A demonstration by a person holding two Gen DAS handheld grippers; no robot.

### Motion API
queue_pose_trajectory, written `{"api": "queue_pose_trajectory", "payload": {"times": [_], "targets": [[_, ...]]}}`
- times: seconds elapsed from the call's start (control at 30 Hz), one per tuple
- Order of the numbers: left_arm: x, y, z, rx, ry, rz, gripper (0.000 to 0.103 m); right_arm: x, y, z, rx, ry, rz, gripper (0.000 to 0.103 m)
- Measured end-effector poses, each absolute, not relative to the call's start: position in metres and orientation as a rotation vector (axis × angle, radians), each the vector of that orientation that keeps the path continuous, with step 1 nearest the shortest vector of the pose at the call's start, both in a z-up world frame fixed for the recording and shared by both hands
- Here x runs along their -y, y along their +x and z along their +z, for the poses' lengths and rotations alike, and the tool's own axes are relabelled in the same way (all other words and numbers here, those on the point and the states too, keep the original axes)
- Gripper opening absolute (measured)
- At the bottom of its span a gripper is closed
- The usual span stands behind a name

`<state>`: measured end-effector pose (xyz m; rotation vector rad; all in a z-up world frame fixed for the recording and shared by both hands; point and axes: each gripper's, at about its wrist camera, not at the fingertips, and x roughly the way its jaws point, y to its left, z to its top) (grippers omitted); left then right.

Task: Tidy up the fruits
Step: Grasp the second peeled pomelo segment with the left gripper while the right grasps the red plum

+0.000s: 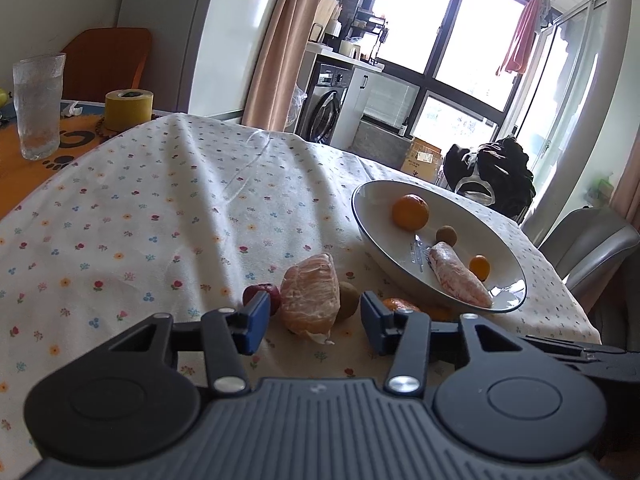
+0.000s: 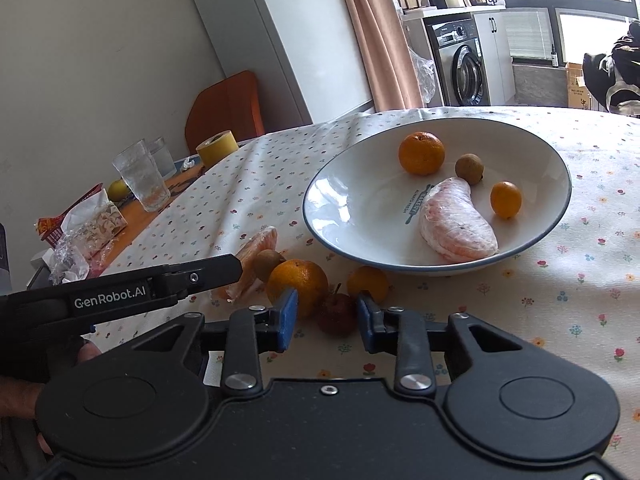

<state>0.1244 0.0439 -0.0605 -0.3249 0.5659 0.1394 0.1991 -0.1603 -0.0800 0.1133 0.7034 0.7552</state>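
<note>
Nearest you, the right tool (image 2: pixel 326 320) stands released, its blue pads either side of the small red fruit (image 2: pixel 337 314) on the counter (image 2: pixel 560 300) but not touching it. The left tool (image 1: pixel 310 318) is likewise released, lined up on the peeled pomelo wedge (image 1: pixel 310 304). Just beyond lie a big orange (image 2: pixel 298 286), a brown fruit (image 2: pixel 269 263) and a small orange (image 2: pixel 368 283), all loose on the cloth. Farther on, the bowl (image 2: pixel 340 216) already holds an orange (image 2: pixel 421 153), a second wedge (image 2: pixel 456 220) and two small fruits. You seem mid-task, at a pick-up: ease forward, clench, then lift each piece over the rim.
</note>
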Motion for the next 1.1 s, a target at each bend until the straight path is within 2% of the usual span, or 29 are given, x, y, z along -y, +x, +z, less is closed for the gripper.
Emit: {"api": "queue_pose_trajectory", "payload": {"times": [0.03, 0.4, 0.57, 0.63, 1.1], "targets": [[-0.043, 0.125, -0.061, -0.566, -0.324, 0.136, 0.047, 0.161, 0.199, -0.080, -0.700, 0.104, 0.739, 0.017], [-0.039, 0.138, -0.066, -0.578, -0.284, 0.137, 0.043, 0.168, 0.202, -0.083, -0.707, 0.136, 0.758, 0.018], [-0.041, 0.142, -0.074, -0.610, -0.280, 0.169, 0.036, 0.169, 0.203, -0.086, -0.710, 0.138, 0.781, 0.023], [-0.044, 0.141, -0.078, -0.610, -0.285, 0.178, 0.028, 0.169, 0.203, -0.087, -0.710, 0.137, 0.789, 0.023], [-0.043, 0.152, -0.078, -0.606, -0.241, 0.201, 0.028, 0.159, 0.202, -0.088, -0.722, 0.125, 0.795, 0.023]]}}
